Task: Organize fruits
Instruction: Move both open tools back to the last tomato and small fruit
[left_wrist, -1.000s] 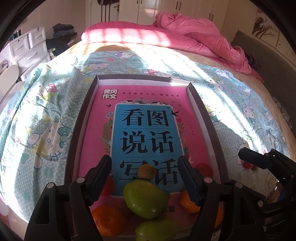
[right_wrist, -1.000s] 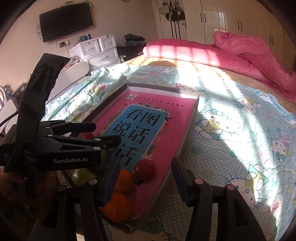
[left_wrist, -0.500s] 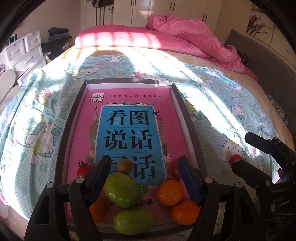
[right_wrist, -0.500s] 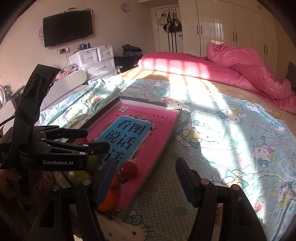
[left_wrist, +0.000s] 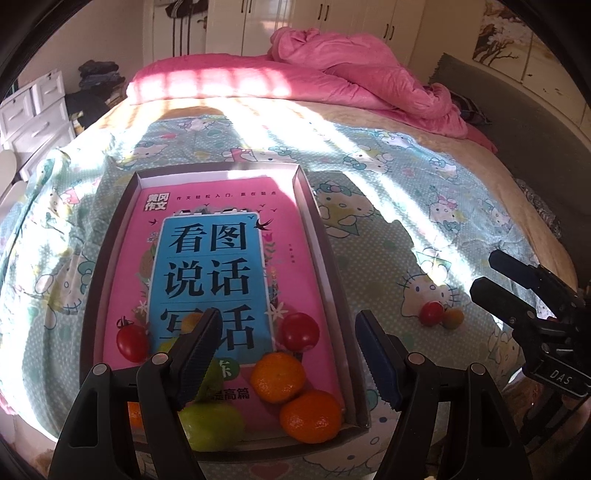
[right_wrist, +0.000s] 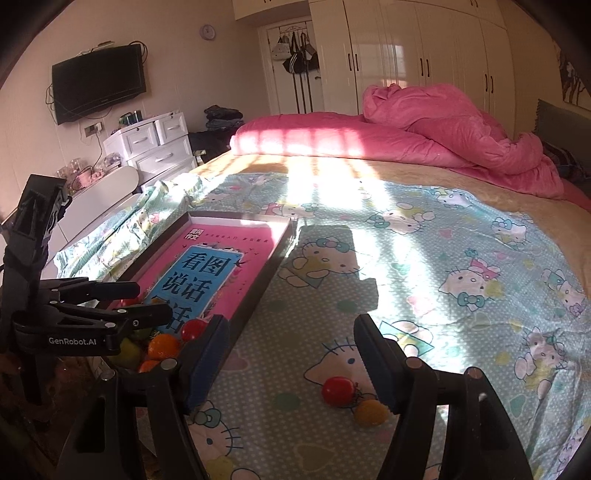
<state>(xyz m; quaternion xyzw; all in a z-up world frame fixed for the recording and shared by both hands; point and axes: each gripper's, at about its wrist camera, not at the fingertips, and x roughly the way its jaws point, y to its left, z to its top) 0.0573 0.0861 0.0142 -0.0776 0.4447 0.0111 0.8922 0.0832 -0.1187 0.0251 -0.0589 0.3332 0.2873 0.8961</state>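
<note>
A dark-rimmed tray (left_wrist: 320, 236) with a pink book lying in it sits on the bed. At its near end lie two oranges (left_wrist: 277, 372), two red tomatoes (left_wrist: 300, 331), a green fruit (left_wrist: 211, 425) and a small yellow fruit partly hidden behind a finger. A red tomato (right_wrist: 338, 390) and a small yellow tomato (right_wrist: 370, 412) lie on the sheet right of the tray. My left gripper (left_wrist: 286, 358) is open and empty above the tray's near end. My right gripper (right_wrist: 291, 363) is open and empty just above the two loose tomatoes.
The bed carries a cartoon-cat sheet (right_wrist: 424, 258) and a crumpled pink duvet (right_wrist: 424, 133) at the far end. White drawers (right_wrist: 155, 147) and a wall TV (right_wrist: 98, 86) stand at the left. Wardrobes (right_wrist: 406, 55) line the back wall.
Both grippers have pulled back from the tray and shifted right. The two loose tomatoes on the sheet have come into the right wrist view. Both grippers stay open.
</note>
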